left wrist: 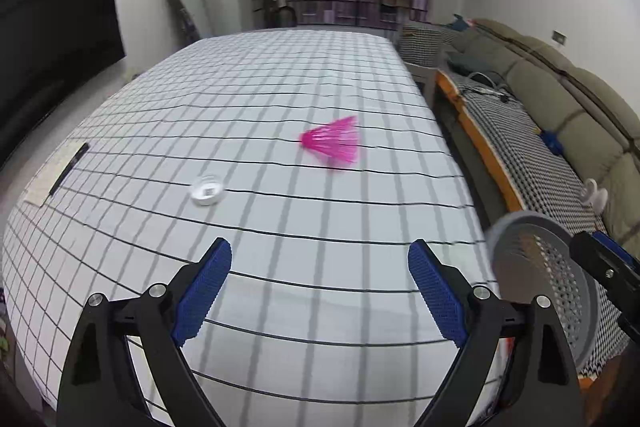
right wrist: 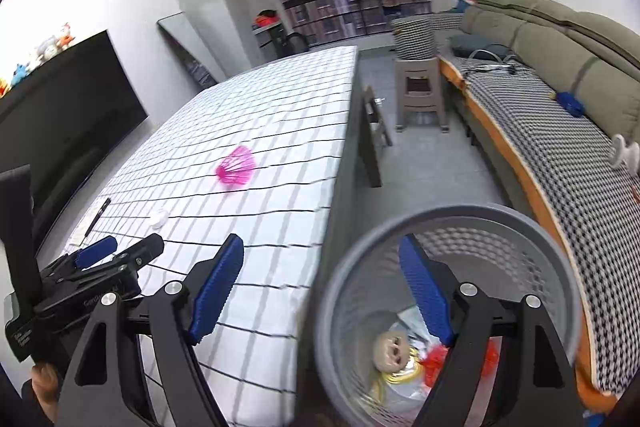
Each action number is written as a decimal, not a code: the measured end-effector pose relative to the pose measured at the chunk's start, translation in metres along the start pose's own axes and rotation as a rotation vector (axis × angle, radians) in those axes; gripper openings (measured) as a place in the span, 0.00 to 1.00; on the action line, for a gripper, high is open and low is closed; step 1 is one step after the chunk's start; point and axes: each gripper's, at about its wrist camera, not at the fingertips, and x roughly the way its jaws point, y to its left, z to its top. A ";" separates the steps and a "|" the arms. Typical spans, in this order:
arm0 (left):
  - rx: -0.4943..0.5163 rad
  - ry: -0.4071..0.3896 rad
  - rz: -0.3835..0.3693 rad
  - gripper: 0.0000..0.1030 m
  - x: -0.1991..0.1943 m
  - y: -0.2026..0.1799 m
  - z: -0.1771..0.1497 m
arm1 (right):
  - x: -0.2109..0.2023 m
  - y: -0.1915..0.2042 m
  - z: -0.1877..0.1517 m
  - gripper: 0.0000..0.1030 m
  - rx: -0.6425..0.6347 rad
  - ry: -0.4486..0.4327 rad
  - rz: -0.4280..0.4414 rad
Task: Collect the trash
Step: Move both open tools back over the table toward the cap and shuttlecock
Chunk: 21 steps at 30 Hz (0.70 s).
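A pink shuttlecock (left wrist: pixel 332 143) (right wrist: pixel 236 169) lies on its side in the middle of the table's checked cloth (left wrist: pixel 280 79) (right wrist: pixel 280 99). Nearer, to the left, sits a small white round lid (left wrist: pixel 207 190) (right wrist: pixel 159 218). My left gripper (left wrist: pixel 320 255) (right wrist: pixel 128 247) hovers open over the near part of the table, with nothing between its blue pads. My right gripper (right wrist: pixel 322 247) is open and holds nothing, astride the table's right edge and the grey mesh bin (right wrist: pixel 440 215) (left wrist: pixel 548 279). Inside the bin lie a doll head (right wrist: pixel 392 347), red scraps and shiny wrapping.
A black pen (left wrist: pixel 70 167) (right wrist: pixel 98 215) rests on a white sheet at the table's left edge. A sofa with a houndstooth cover (right wrist: pixel 540 131) runs along the right, and a beige stool (right wrist: pixel 418 91) stands on the grey floor between. A black screen (left wrist: pixel 52 39) fills the left wall.
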 end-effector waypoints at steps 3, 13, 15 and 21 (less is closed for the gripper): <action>-0.031 0.008 0.037 0.86 0.010 0.023 0.005 | 0.012 0.016 0.010 0.75 -0.030 0.009 0.016; -0.115 0.067 0.119 0.86 0.051 0.083 0.020 | 0.058 0.055 0.026 0.76 -0.090 0.070 0.061; -0.125 0.087 0.124 0.86 0.059 0.090 0.022 | 0.067 0.061 0.028 0.76 -0.095 0.079 0.069; -0.137 0.147 0.132 0.86 0.089 0.108 0.026 | 0.091 0.072 0.032 0.76 -0.091 0.111 0.102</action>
